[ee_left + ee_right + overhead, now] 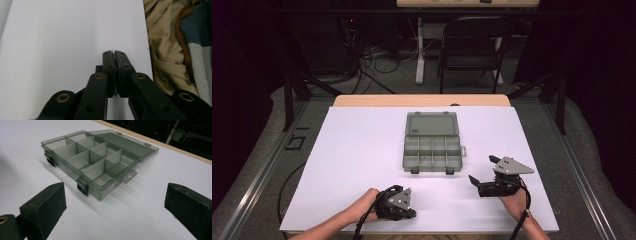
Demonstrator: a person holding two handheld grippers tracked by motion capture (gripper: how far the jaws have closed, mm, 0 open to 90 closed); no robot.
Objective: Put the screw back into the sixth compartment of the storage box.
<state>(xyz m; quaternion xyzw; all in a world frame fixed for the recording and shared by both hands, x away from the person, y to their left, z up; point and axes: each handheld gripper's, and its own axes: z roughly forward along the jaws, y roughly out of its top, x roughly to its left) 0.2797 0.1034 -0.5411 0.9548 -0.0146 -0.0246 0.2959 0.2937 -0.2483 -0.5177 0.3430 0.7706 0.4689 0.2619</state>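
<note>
While the left gripper (404,209) rests low near the front edge of the white table (352,150), its jaws are pressed together with nothing visible between them, as the left gripper view shows the two black pads meeting face to face (115,72) over bare white surface. In that view, tan fabric of the person's clothing (165,50) lies just past the table's edge. The right gripper (484,172) sits toward the front right part of the table, held by the person's right hand (514,200), with its jaws spread wide apart and empty; its own view shows the two pads at either side (112,202) with open surface between them. The grey translucent compartment box (432,147) lies near the middle of the table, closer to the far edge, its lid (432,124) folded back flat toward that edge and its divided compartments open upward. Two dark latches (83,187) hang on its front wall. The box is apart from both grippers, and the right one points toward it.
</note>
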